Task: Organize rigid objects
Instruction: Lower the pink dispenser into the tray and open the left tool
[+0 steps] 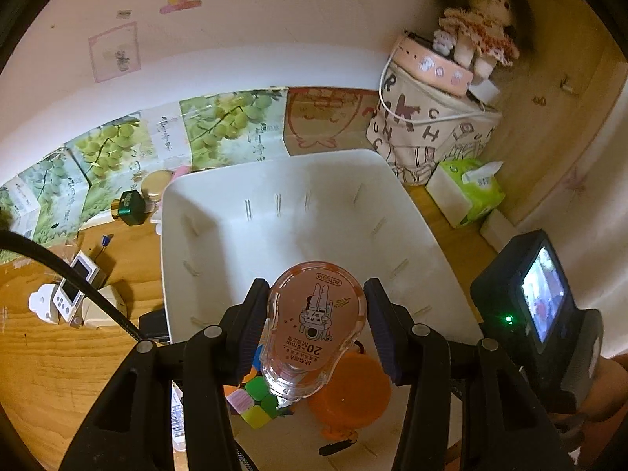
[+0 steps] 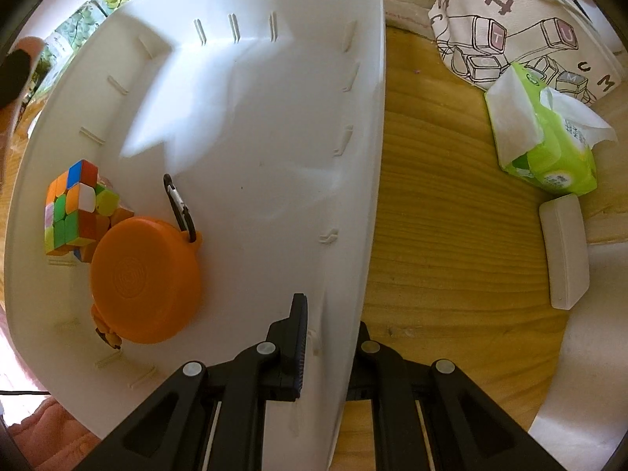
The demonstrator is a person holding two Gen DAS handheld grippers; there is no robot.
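Observation:
My left gripper (image 1: 316, 324) is shut on a clear orange correction-tape dispenser (image 1: 312, 329) and holds it above the white plastic bin (image 1: 274, 212). In the bin lie a colourful puzzle cube (image 2: 74, 208) and a round orange case (image 2: 145, 278) with a black carabiner (image 2: 178, 206); both also show under the dispenser in the left wrist view, the cube (image 1: 255, 400) and the case (image 1: 353, 396). My right gripper (image 2: 333, 337) is shut on the bin's right wall (image 2: 353, 235), one finger inside and one outside.
On the wooden desk: a green tissue pack (image 2: 549, 149), a white flat case (image 2: 565, 251), a printed canvas bag (image 1: 428, 125) with a doll (image 1: 479, 31) on top, grape-print boxes (image 1: 117, 149), a green bottle (image 1: 131, 208) and small white devices (image 1: 74, 286) left of the bin.

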